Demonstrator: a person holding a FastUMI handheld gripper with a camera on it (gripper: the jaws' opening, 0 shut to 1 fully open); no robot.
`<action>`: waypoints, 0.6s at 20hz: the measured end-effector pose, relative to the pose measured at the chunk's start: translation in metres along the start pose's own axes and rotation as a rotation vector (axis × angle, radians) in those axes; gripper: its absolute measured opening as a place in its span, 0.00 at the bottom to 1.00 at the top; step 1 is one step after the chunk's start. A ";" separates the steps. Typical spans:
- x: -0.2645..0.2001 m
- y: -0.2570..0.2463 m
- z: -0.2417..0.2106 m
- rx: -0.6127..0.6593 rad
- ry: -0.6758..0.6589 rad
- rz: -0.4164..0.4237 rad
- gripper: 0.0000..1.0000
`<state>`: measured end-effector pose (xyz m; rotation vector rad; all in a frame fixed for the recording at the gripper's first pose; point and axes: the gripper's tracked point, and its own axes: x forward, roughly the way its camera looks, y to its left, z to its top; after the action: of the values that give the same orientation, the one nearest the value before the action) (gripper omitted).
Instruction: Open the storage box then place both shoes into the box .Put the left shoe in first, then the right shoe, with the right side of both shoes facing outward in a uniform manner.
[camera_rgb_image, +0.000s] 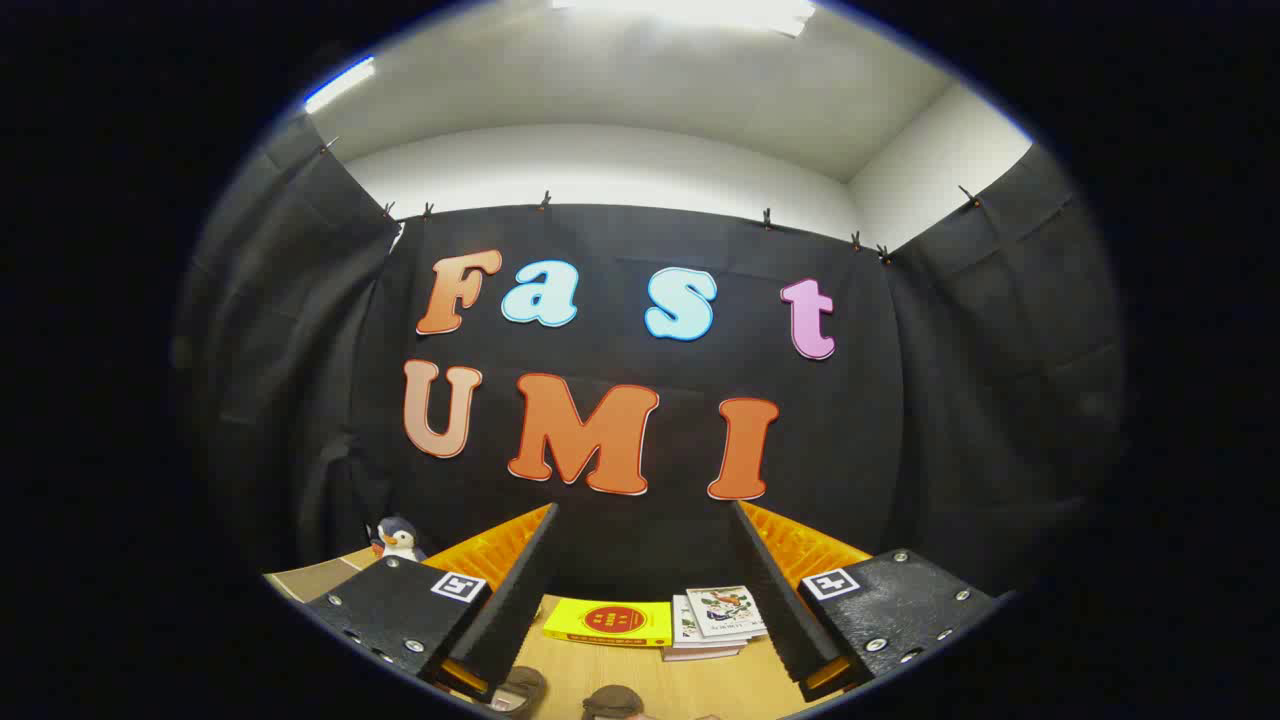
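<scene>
My gripper (645, 520) is open, its two fingers spread wide with nothing between them, held high and aimed at the booth's back wall. Low down between the fingers, at the near end of the wooden table (640, 675), the tops of two dark shoes peek into view: one (520, 688) by the left finger, one (612, 702) nearer the middle. Most of each shoe is hidden. I cannot make out a storage box.
A yellow book (610, 622) and a small stack of white booklets (718, 620) lie at the far side of the table between the fingers. A penguin soft toy (397, 540) sits at the back left by a cardboard piece (315, 577).
</scene>
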<state>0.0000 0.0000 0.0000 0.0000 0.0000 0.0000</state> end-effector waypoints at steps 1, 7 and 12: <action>0.000 -0.001 0.000 0.007 -0.002 -0.002 0.99; 0.000 -0.003 0.004 0.072 -0.012 0.001 0.99; -0.004 0.002 0.008 0.046 -0.017 0.014 0.99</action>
<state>-0.0037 0.0016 0.0076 0.0462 -0.0171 0.0142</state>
